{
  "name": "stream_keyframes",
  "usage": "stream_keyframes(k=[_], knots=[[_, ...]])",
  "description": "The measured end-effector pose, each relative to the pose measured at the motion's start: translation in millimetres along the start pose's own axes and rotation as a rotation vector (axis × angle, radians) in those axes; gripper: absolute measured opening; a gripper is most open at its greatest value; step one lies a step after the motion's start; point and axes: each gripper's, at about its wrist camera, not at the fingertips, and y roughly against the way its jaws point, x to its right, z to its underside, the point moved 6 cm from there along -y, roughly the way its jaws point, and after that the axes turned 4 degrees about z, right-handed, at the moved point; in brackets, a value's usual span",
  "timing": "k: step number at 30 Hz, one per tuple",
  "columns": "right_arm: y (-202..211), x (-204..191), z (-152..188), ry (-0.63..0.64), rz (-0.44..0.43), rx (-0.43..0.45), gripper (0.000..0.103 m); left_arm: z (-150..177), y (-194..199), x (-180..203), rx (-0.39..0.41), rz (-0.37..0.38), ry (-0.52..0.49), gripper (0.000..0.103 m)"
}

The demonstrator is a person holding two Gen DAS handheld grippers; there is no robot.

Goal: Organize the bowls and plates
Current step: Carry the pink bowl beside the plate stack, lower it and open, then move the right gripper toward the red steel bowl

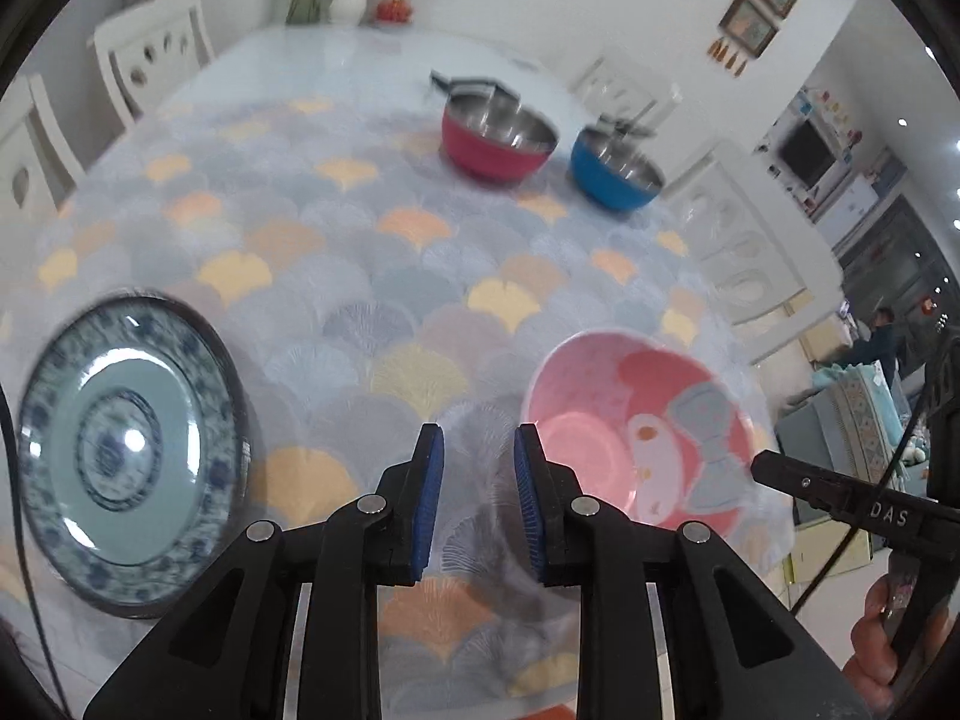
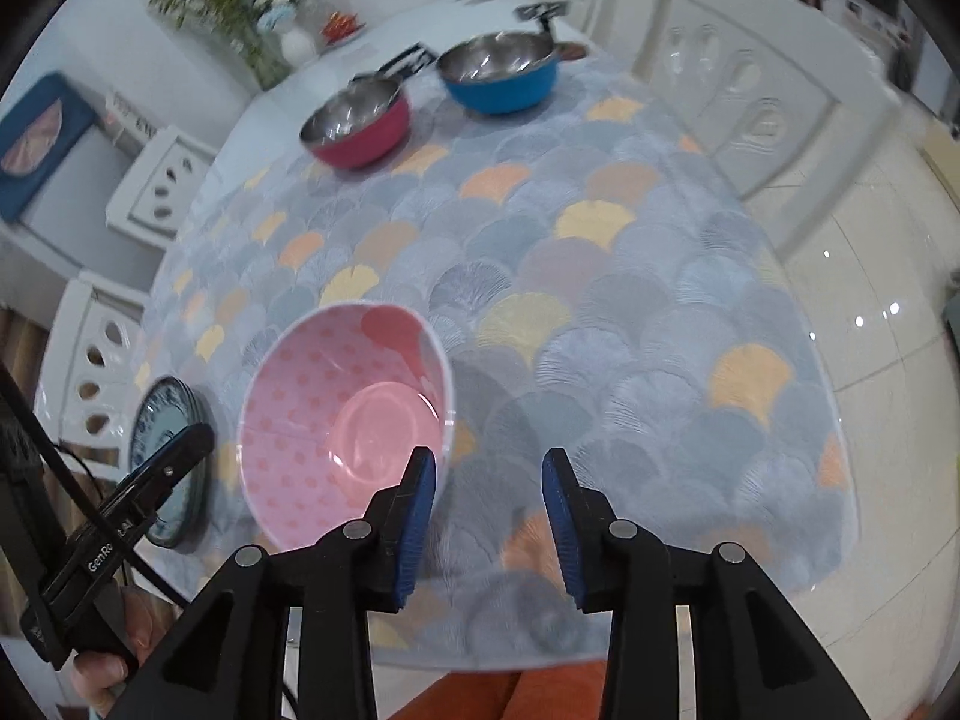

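Note:
A pink cartoon bowl (image 1: 636, 426) (image 2: 342, 414) stands upright on the scallop-patterned tablecloth (image 1: 360, 252), near the front edge. A stack of blue-and-white plates (image 1: 126, 450) (image 2: 162, 420) lies to its left. My left gripper (image 1: 479, 438) hovers between plates and bowl, its blue pads a narrow gap apart with only cloth between them. My right gripper (image 2: 490, 468) is open just right of the pink bowl, its left finger (image 2: 414, 504) by the rim, nothing held. At the far side stand a red steel bowl (image 1: 498, 138) (image 2: 357, 126) and a blue steel bowl (image 1: 615, 171) (image 2: 501, 72).
White chairs (image 1: 150, 54) (image 2: 750, 90) surround the table. A vase of flowers (image 2: 258, 18) and a small red object (image 1: 393, 7) stand at the far end. The table's right edge (image 2: 840, 420) drops to a tiled floor. Bare cloth lies between the pink bowl and the steel bowls.

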Motion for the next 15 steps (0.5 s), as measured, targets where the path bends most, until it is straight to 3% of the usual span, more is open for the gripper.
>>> stream_keyframes(k=[6,9,12,15], knots=[[30.0,6.0,-13.6,-0.076,-0.062,0.03,0.037,-22.2,29.0,15.1,0.058,0.049,-0.023,0.022],[46.3,1.8,-22.2,-0.059,-0.048,0.072,0.037,-32.1,38.7,19.1,0.075,0.07,-0.03,0.022],[57.8,-1.9,-29.3,-0.067,-0.066,0.093,0.037,-42.0,44.4,25.4,0.089,0.109,-0.038,0.03],[64.8,-3.8,-37.1,-0.073,-0.079,0.109,0.037,-56.3,58.5,39.3,0.159,0.124,-0.09,0.034]])
